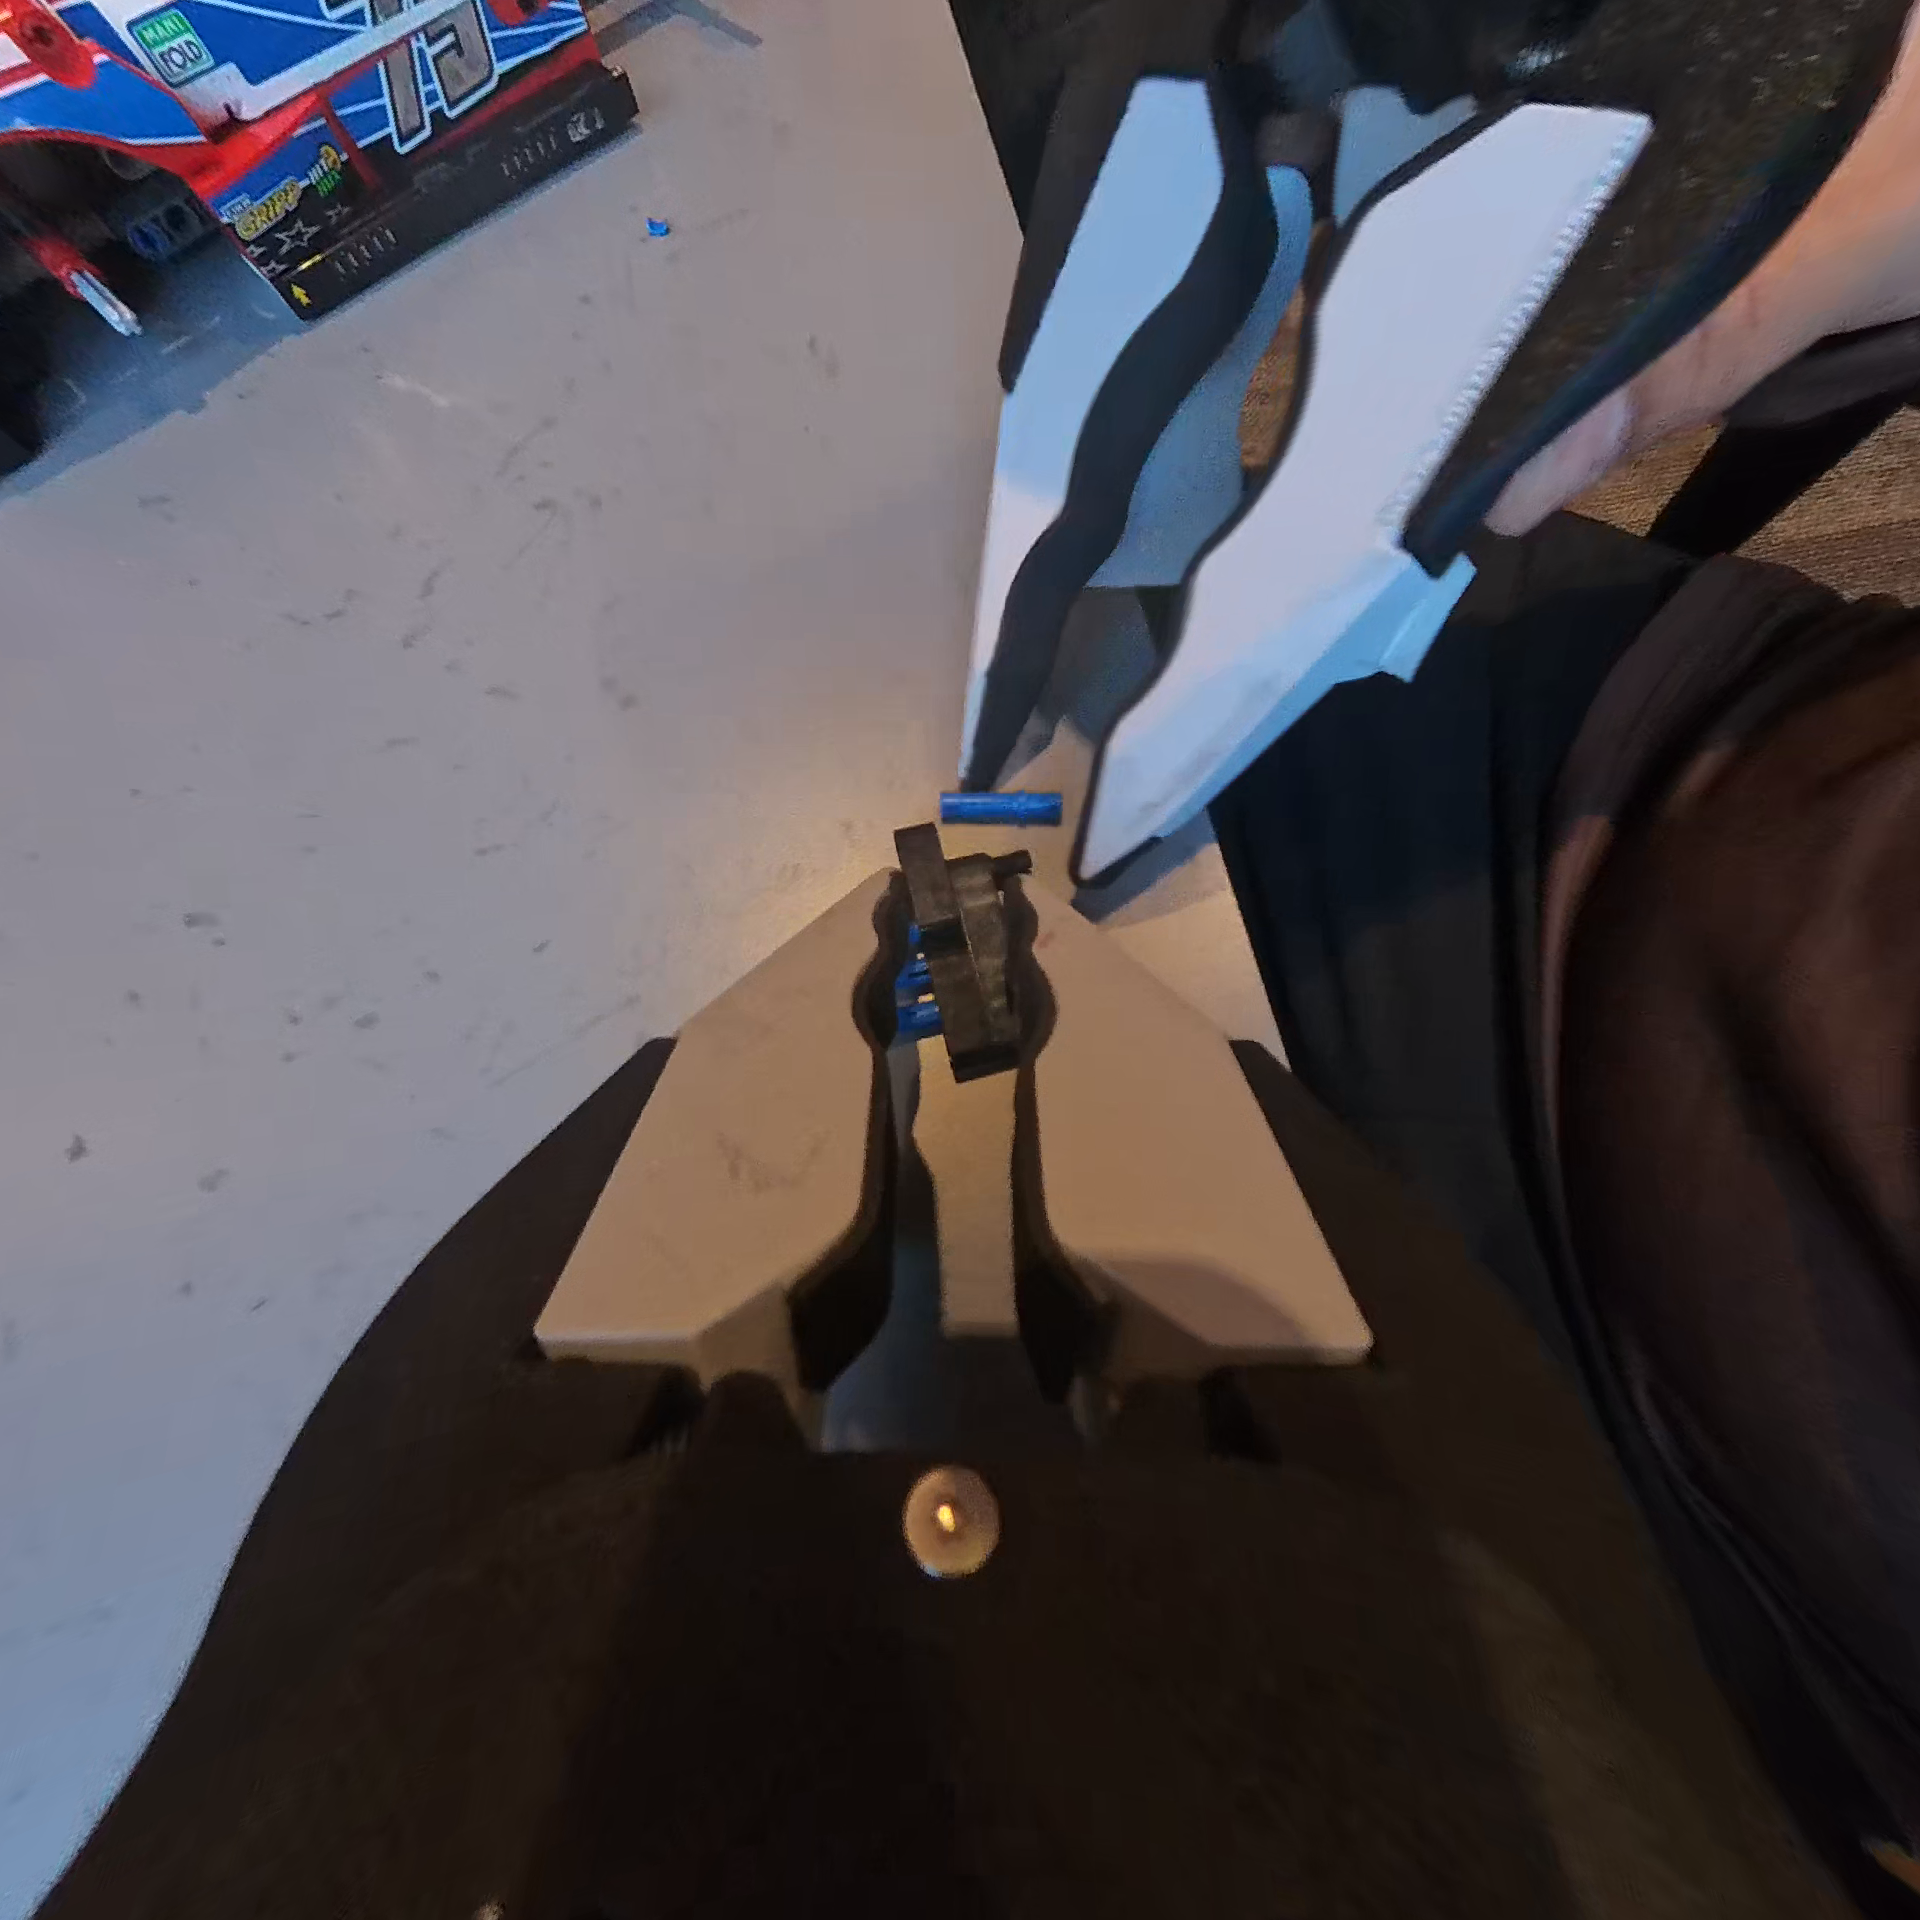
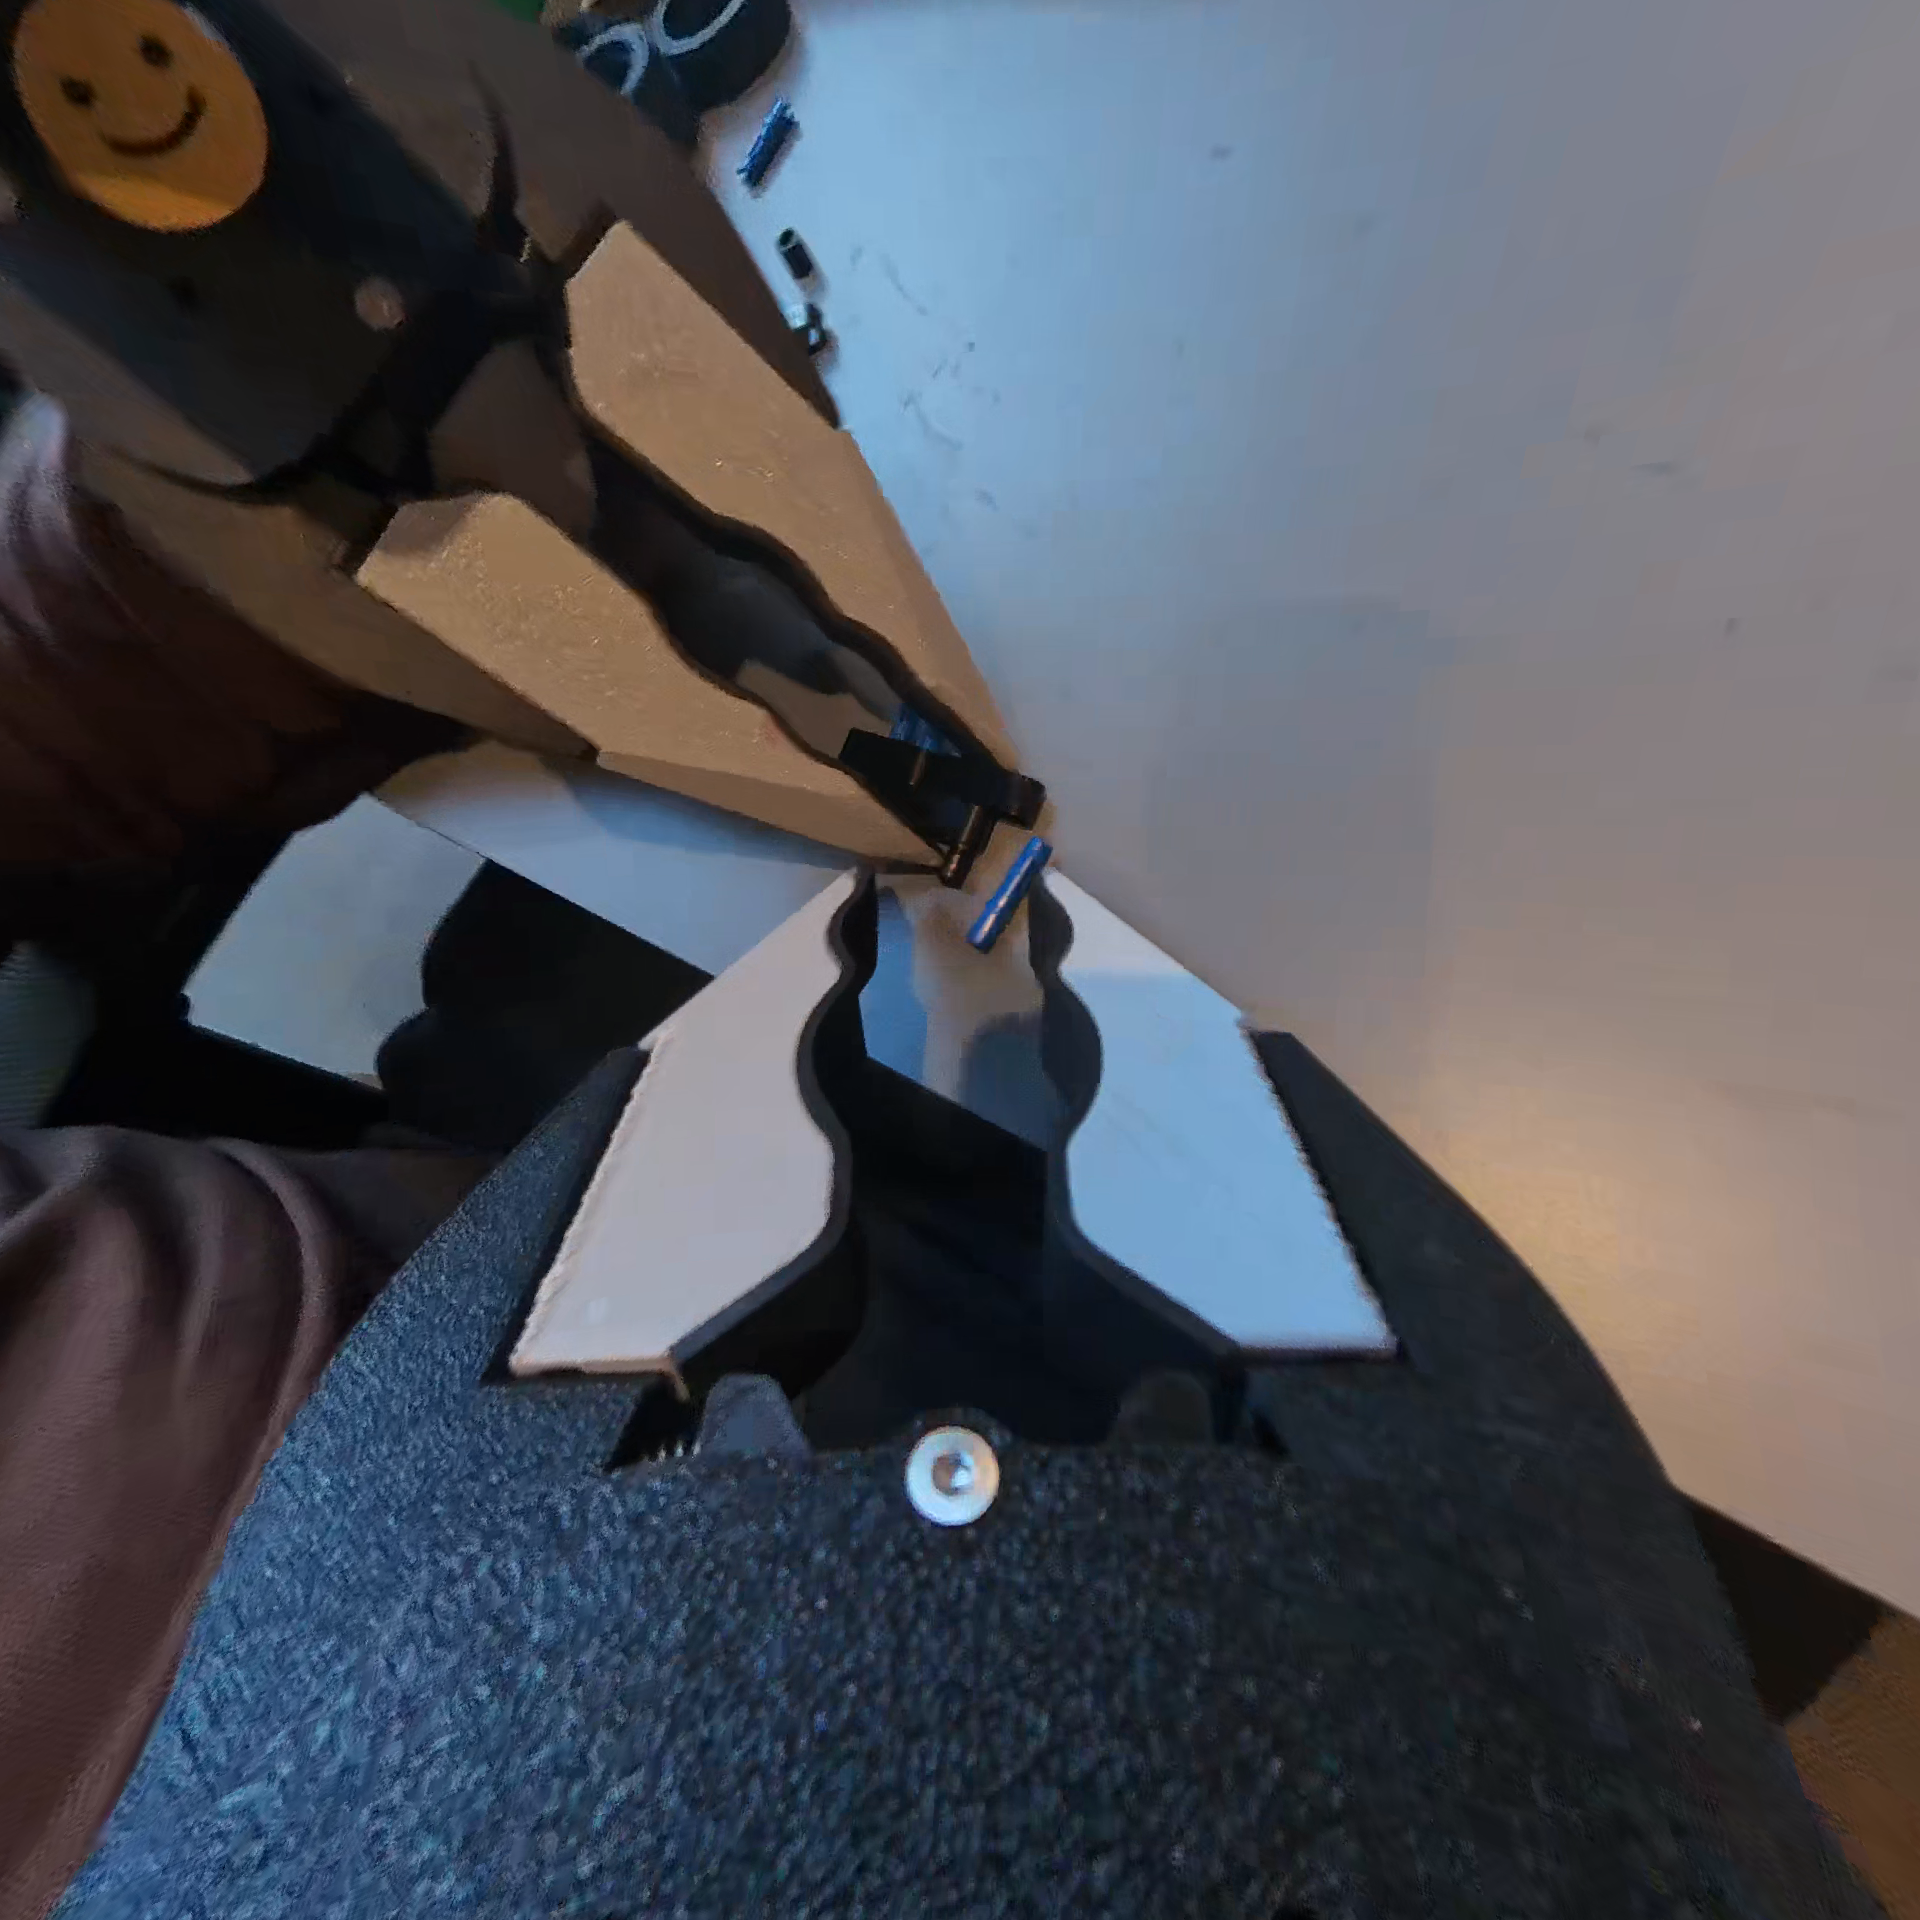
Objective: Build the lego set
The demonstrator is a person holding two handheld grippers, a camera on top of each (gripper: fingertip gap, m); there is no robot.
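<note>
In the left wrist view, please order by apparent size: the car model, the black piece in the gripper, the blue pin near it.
1. car model, though cut off by the frame
2. black piece
3. blue pin

A hobby or lab workbench: a scuffed, pale grey worktop (image 1: 436, 727) carries a partly built toy race car (image 1: 270, 135) in red, white and blue at its far left corner, loose blue pins (image 2: 767, 140) and black pins (image 2: 794, 252) scattered near the far edge, brown carpet (image 1: 1849, 499) beyond the right edge
</note>
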